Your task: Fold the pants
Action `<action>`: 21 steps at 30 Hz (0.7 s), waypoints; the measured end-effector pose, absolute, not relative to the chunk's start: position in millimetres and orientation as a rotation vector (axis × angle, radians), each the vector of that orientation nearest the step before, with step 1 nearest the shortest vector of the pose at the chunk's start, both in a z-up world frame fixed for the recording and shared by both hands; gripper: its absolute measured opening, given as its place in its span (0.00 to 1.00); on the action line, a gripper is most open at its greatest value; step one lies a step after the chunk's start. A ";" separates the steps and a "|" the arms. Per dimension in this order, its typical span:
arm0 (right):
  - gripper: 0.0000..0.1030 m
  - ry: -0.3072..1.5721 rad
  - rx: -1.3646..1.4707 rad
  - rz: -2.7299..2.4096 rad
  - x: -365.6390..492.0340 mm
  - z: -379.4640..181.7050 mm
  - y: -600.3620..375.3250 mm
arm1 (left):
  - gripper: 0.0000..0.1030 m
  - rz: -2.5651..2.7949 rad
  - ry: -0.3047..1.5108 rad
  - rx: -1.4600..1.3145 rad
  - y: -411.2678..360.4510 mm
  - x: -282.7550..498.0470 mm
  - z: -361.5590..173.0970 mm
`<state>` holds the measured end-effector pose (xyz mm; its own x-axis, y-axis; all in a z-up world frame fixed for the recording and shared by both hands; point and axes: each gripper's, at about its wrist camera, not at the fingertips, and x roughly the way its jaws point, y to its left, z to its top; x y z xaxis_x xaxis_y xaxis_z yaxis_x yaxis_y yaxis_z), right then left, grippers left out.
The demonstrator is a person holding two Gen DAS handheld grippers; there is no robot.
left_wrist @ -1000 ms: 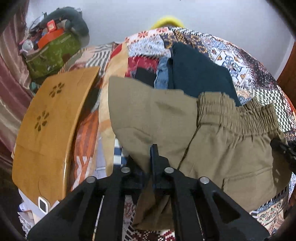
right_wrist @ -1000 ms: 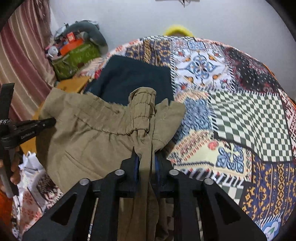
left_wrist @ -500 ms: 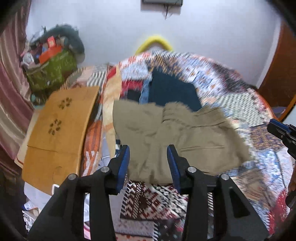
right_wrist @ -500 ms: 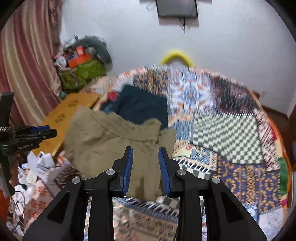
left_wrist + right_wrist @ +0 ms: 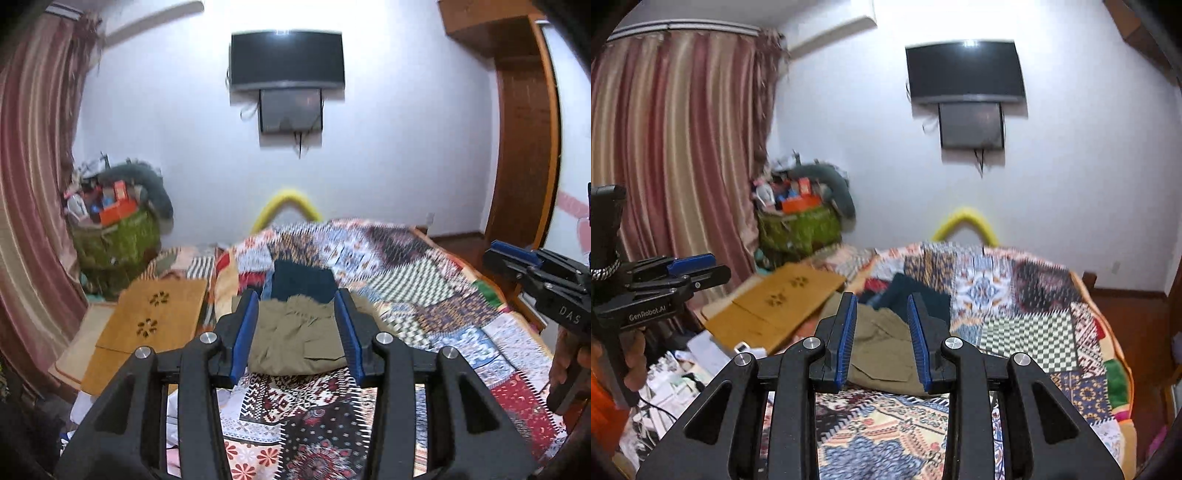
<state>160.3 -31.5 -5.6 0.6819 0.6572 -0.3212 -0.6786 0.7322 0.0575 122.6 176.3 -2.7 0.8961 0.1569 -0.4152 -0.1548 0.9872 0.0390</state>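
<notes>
The khaki pants (image 5: 295, 339) lie folded in a compact bundle on the patchwork bedspread (image 5: 424, 295); they also show in the right wrist view (image 5: 882, 347). My left gripper (image 5: 297, 321) is open and empty, raised and pulled back from the pants. My right gripper (image 5: 881, 325) is open and empty, also lifted back above the bed. Each gripper shows at the edge of the other's view: the right one (image 5: 532, 269) and the left one (image 5: 676, 273).
A dark blue garment (image 5: 301, 282) lies just behind the pants. A wooden lap table (image 5: 147, 328) lies at the bed's left edge. A green basket (image 5: 114, 240) of clutter stands by the curtain. A TV (image 5: 286, 61) hangs on the far wall. Papers (image 5: 676, 373) litter the floor.
Both grippers let go of the khaki pants, opened, and drew up and back from the bed. The pants now lie folded on the bedspread.
</notes>
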 end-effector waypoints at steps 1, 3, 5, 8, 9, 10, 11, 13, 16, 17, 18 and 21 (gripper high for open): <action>0.25 0.311 -0.069 0.749 148.8 -2.1 -34.3 | 0.43 0.157 0.412 0.005 171.0 111.8 0.4; 0.25 0.281 -0.069 0.753 132.2 1.3 -38.2 | 0.47 0.162 0.369 0.012 159.3 89.4 5.2; 0.27 0.256 -0.066 0.758 116.3 4.3 -42.8 | 0.54 0.163 0.335 0.019 149.9 69.9 7.2; 0.45 0.224 -0.054 0.748 98.2 5.6 -48.1 | 0.77 0.178 0.293 0.017 139.2 48.6 8.9; 0.53 0.212 -0.051 0.736 93.1 6.0 -49.6 | 0.87 0.181 0.283 0.009 137.5 43.4 8.8; 0.60 0.197 -0.049 0.724 87.6 6.3 -50.5 | 0.90 0.184 0.274 -0.002 136.3 37.9 9.1; 0.63 0.192 -0.049 0.718 85.6 5.8 -51.5 | 0.93 0.189 0.265 -0.013 135.4 32.3 9.2; 0.72 0.187 -0.046 0.701 82.1 4.9 -52.5 | 0.97 0.195 0.257 -0.027 134.8 26.4 9.4; 0.86 0.171 -0.037 0.667 77.7 2.5 -53.8 | 0.99 0.196 0.254 -0.039 134.8 22.1 8.9; 0.88 0.166 -0.034 0.658 76.2 2.3 -54.3 | 0.99 0.196 0.255 -0.040 134.7 21.5 8.4; 0.94 0.161 -0.030 0.651 75.0 2.1 -55.3 | 0.99 0.195 0.256 -0.041 134.6 20.9 8.0; 1.00 0.155 -0.023 0.631 71.7 2.0 -57.4 | 1.00 0.199 0.257 -0.040 136.3 21.0 6.7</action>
